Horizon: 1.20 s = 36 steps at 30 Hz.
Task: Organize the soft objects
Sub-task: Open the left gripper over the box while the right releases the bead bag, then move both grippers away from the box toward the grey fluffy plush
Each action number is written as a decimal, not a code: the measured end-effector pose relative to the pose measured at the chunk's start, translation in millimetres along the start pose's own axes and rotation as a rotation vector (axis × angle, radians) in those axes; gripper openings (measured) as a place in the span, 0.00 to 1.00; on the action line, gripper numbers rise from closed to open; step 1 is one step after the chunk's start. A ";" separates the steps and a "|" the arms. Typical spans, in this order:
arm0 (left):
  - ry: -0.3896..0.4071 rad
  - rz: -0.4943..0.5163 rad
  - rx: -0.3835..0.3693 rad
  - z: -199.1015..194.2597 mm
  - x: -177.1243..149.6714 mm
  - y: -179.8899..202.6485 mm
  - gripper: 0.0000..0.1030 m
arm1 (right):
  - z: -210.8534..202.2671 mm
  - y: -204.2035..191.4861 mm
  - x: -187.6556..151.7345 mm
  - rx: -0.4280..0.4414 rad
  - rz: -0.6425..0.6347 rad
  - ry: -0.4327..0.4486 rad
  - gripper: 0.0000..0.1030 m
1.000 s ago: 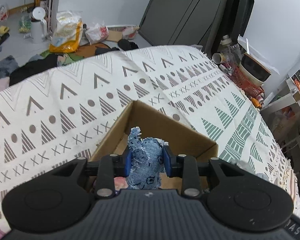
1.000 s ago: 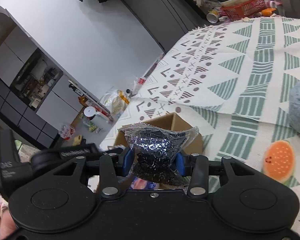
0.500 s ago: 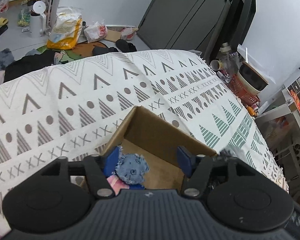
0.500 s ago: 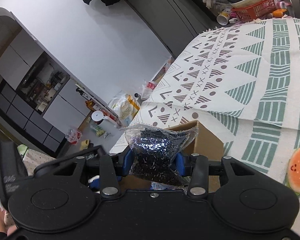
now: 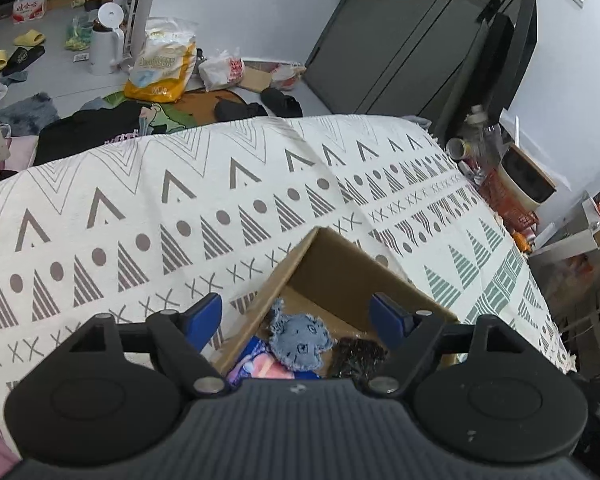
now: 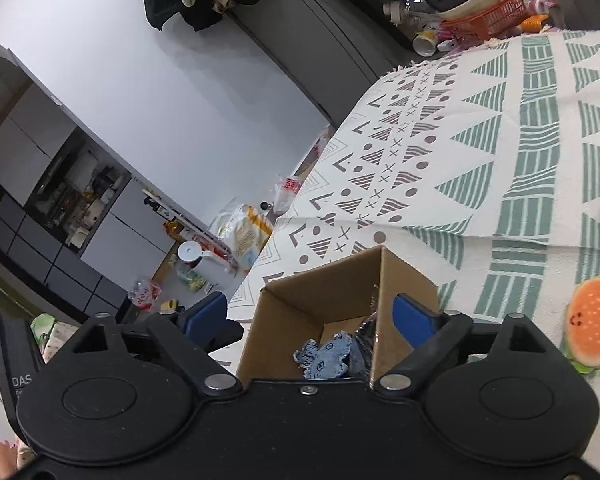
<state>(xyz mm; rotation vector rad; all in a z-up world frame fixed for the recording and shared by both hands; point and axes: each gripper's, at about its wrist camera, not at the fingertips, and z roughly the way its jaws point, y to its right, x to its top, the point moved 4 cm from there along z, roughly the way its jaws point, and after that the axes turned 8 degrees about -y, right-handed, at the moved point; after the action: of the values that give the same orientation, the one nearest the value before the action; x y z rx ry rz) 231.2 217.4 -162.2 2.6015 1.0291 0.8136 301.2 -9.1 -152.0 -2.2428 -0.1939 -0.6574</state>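
Both hand-held grippers hang over the cardboard box (image 5: pixel 342 268) with fingers spread wide and empty, left hand-held gripper (image 5: pixel 298 318), right hand-held gripper (image 6: pixel 310 314). Inside the box lie the denim toy (image 5: pixel 300 340) and the dark bead bag (image 5: pixel 358 356) side by side on the patterned cloth (image 5: pixel 140 216).

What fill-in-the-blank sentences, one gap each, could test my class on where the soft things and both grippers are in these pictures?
1. The denim toy lies inside the ____ box.
2. Both the left gripper and the right gripper are ____.
3. The dark beaded bag lies in the box, to the ____ of the denim toy in the left wrist view.
4. The burger-shaped plush lies ____ the box, on the patterned cloth.

Missing words: cardboard; open; right; outside
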 end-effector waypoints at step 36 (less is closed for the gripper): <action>0.028 0.259 -0.119 -28.6 -52.4 105.1 0.99 | -138.4 91.0 35.9 -0.309 0.012 0.195 1.00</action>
<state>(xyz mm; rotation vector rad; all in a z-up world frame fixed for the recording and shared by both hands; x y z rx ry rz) 242.2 105.2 -118.7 2.6603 0.6358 0.9391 307.5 -174.2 -113.9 -2.4491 0.0202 -0.9478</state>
